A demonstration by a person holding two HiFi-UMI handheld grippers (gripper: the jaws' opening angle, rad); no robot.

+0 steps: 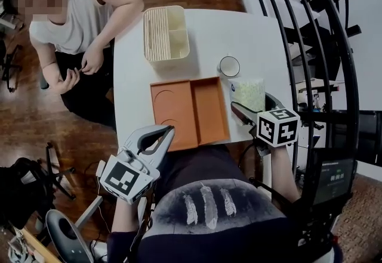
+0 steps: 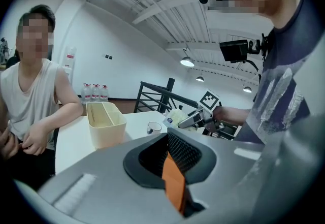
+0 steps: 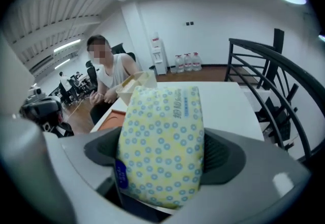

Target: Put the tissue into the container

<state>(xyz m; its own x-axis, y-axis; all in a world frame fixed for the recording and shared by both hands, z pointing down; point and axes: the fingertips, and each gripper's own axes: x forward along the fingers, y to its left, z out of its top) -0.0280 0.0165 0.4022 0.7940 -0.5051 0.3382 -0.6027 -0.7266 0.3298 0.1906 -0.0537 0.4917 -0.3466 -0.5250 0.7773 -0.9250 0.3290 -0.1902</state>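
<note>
A tissue pack [image 1: 248, 93], pale yellow with blue rings, hangs above the table's right edge between the jaws of my right gripper [image 1: 245, 102]. In the right gripper view the tissue pack [image 3: 162, 126] fills the gap and both jaws press on its sides. The cream container [image 1: 186, 35], split into two compartments, stands at the far middle of the white table [image 1: 262, 35]; the container [image 2: 105, 125] also shows in the left gripper view. My left gripper [image 1: 168, 131] stays low by the table's near edge, jaws together, nothing in them.
An orange two-part tray [image 1: 190, 110] lies at the table's near middle. A small white cup [image 1: 229, 66] stands just beyond the tissue pack. A seated person [image 1: 77, 11] is at the table's left side. A black stair railing [image 1: 310, 29] runs along the right.
</note>
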